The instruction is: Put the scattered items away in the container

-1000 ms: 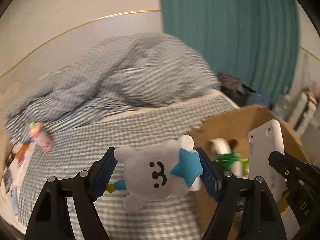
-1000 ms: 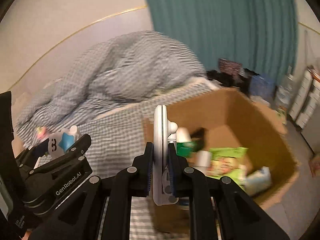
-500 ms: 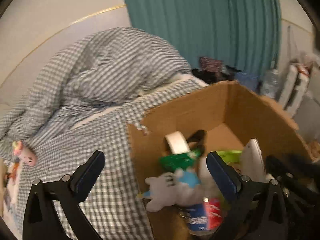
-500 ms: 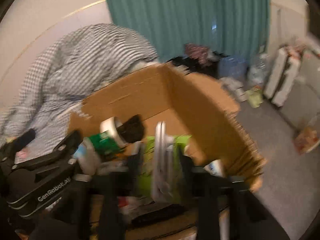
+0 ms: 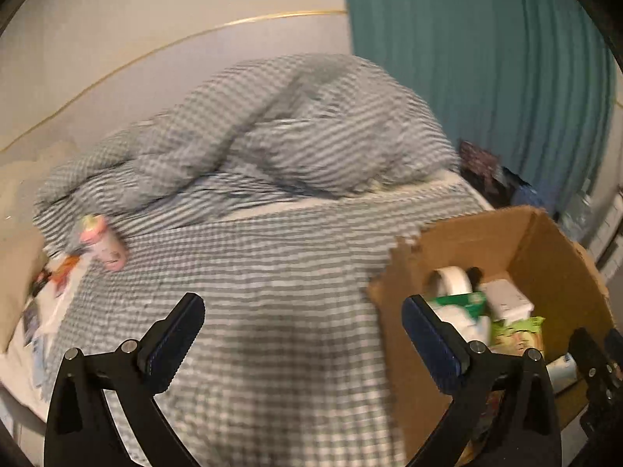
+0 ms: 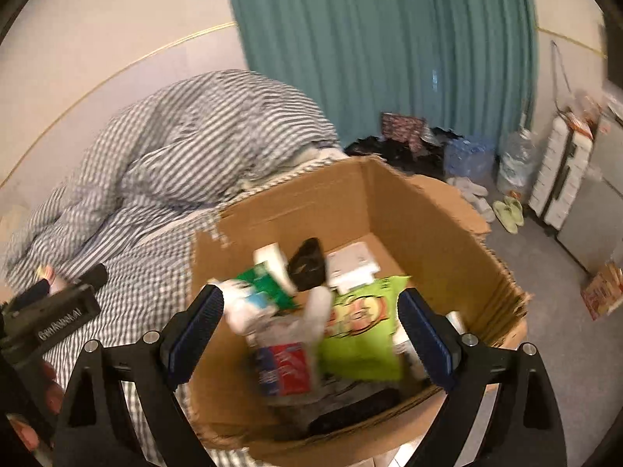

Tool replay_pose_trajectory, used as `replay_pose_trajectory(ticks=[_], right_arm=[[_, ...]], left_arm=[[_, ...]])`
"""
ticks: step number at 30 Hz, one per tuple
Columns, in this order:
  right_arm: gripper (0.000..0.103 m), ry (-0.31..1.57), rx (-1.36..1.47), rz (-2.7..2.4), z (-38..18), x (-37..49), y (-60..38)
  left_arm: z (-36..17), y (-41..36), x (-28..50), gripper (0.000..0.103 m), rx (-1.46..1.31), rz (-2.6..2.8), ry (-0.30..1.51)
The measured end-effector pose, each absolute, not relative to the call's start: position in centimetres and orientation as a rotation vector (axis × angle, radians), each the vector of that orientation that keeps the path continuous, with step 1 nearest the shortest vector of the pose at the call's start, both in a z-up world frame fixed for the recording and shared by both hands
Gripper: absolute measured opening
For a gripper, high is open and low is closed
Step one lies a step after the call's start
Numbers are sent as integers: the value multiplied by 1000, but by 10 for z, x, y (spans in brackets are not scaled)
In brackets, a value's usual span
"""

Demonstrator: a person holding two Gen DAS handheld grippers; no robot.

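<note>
Your left gripper has its fingers spread wide with nothing between them, and it faces the checked bedspread rather than the cardboard box, which lies off to the right of its right finger. That aim suits reaching for what is left: a pink-and-white bottle lies far beyond the left finger, against the rumpled duvet, with some papers nearer that side. Your right gripper is also splayed and empty, hanging directly over the box, so the green snack bag, red-labelled bottle and white block sit between and just beyond its fingers, likely because a drop belongs there
</note>
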State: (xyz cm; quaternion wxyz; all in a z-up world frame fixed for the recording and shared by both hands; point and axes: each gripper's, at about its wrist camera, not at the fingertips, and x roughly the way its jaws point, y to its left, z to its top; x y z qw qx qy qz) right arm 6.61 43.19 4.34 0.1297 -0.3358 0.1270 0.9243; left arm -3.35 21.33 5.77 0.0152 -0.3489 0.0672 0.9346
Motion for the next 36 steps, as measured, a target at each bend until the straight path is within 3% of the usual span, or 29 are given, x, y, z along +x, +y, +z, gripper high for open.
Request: replay_pose_trajectory(ticks=[4, 8, 14, 22, 36], right_arm=[[102, 163, -1012, 2773, 50, 74, 380], [103, -2, -1036, 2799, 42, 84, 331], [103, -45, -1066, 2848, 27, 101, 294], [103, 2, -1091, 2871, 26, 100, 274], [103, 24, -1149, 2859, 16, 91, 278]], left_arm=[[59, 154, -3, 103, -1119, 3004, 147], [49, 101, 28, 103, -1186, 3047, 41], [28, 62, 53, 103, -1284, 3030, -33], [29, 65, 71, 103, -1192, 3033, 124], [24, 70, 62, 103, -1227, 2999, 135]])
